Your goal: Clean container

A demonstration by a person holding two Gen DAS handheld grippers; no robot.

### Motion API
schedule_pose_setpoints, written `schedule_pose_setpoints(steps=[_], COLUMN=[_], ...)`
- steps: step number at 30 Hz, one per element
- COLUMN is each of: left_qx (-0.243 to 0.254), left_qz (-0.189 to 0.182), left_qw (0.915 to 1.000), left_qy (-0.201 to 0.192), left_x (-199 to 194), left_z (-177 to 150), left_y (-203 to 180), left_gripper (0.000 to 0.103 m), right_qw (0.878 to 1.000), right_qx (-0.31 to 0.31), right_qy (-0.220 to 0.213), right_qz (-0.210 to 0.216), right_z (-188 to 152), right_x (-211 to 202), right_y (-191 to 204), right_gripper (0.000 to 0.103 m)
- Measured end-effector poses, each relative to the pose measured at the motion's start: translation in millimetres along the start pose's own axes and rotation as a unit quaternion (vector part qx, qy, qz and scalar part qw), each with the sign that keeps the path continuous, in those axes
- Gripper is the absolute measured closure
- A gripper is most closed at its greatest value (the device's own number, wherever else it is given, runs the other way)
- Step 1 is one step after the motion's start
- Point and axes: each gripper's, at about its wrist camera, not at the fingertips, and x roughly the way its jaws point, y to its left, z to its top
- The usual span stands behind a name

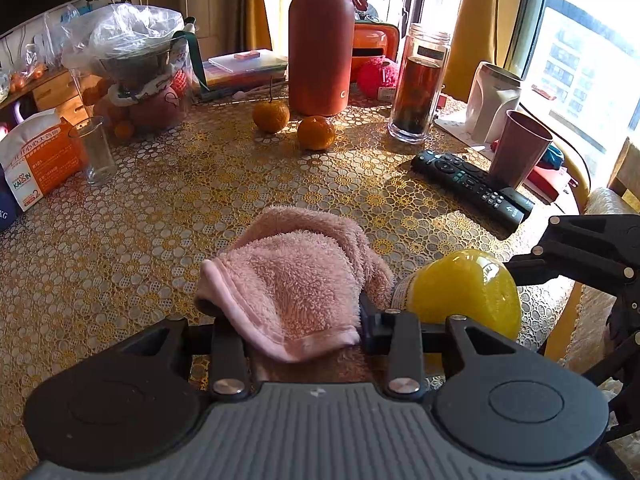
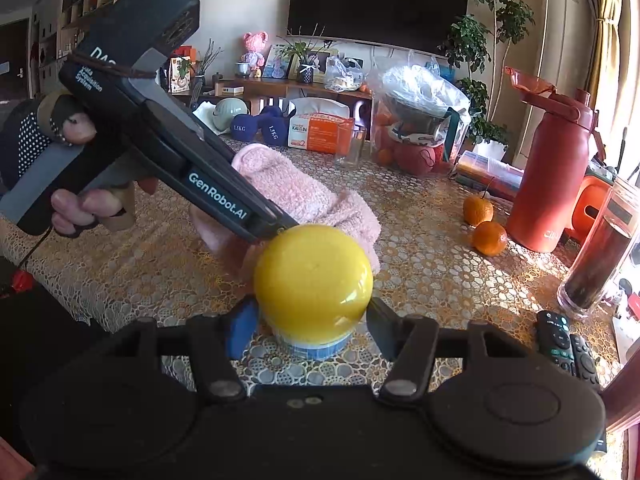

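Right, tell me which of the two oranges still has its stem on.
The orange farther back, left of the tall red bottle, has a thin stem sticking up. The nearer orange, in front of the bottle, shows none.

Both wrist cameras look down along their fingers, close over the table [image 1: 168, 216], sharing the yellow-capped container [image 2: 314, 276].

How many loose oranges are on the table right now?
2. One orange with a stem sits left of the red bottle; a second orange lies beside it, nearer the camera. More may be hidden in the plastic bag.
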Motion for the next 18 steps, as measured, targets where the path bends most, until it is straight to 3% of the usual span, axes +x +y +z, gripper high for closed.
schedule_pose_setpoints(steps=[12, 18], left_qx=[-0.03, -0.06], left_qz=[0.074, 0.085], left_qw=[0.9966, 0.9944], left_qy=[0.018, 0.018], left_x=[4.7, -1.2], left_z=[-17.7, -24.8], left_y=[42.1, 65.0], left_gripper=[0.066, 0.065], right_qw=[1.0, 1.0], right_qx=[0.014, 0.026], right_qy=[0.003, 0.009], right_qz=[-0.004, -0.013], right_z=[5.7, 10.8], right_x=[4.2, 8.9], right_y=[-1.3, -0.9], right_gripper=[0.044, 0.044])
